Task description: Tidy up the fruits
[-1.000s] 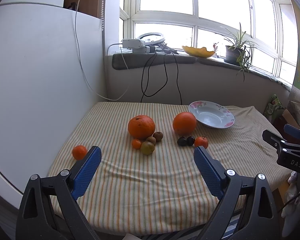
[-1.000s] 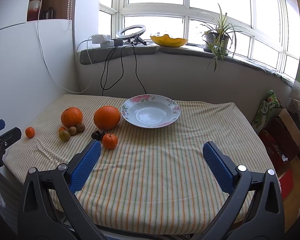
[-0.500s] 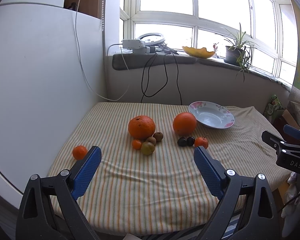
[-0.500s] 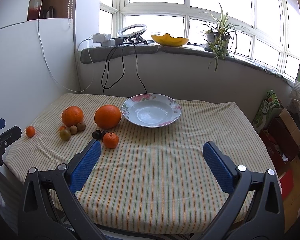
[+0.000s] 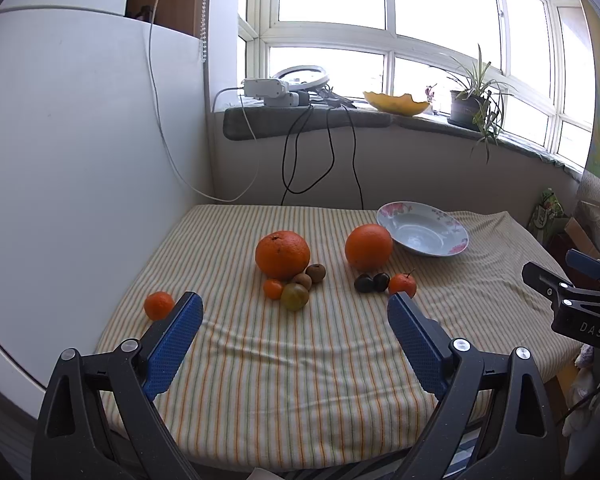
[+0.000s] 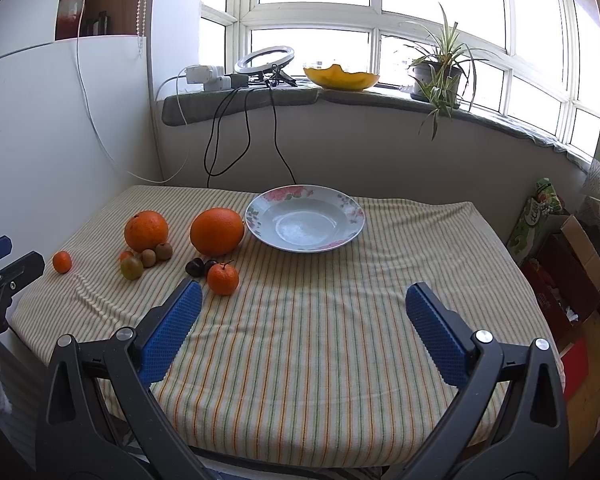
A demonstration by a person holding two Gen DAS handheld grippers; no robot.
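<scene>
Striped cloth (image 6: pixel 320 320) covers the table (image 5: pixel 300 452) right over its front edge, and the whole near half lies bare under both grippers. The left gripper (image 5: pixel 295 316) and right gripper (image 6: pixel 303 302) hover above that front edge, each with its blue fingers (image 6: pixel 168 332) spread wide apart and holding nothing. The fruit sits toward the back left: two big oranges (image 5: pixel 283 255) (image 5: pixel 368 247), with two kiwis (image 5: pixel 309 276), a greenish fruit (image 5: pixel 295 297) and a tiny orange (image 5: pixel 273 289) bunched touching the left one. Two dark plums (image 6: pixel 200 267) and a small orange (image 6: pixel 223 278) lie just before the right one. One small orange (image 5: pixel 159 305) rests apart near the left edge. The flowered plate (image 6: pixel 352 216), nothing in it, stands just beside the right big orange, with open cloth to its right.
</scene>
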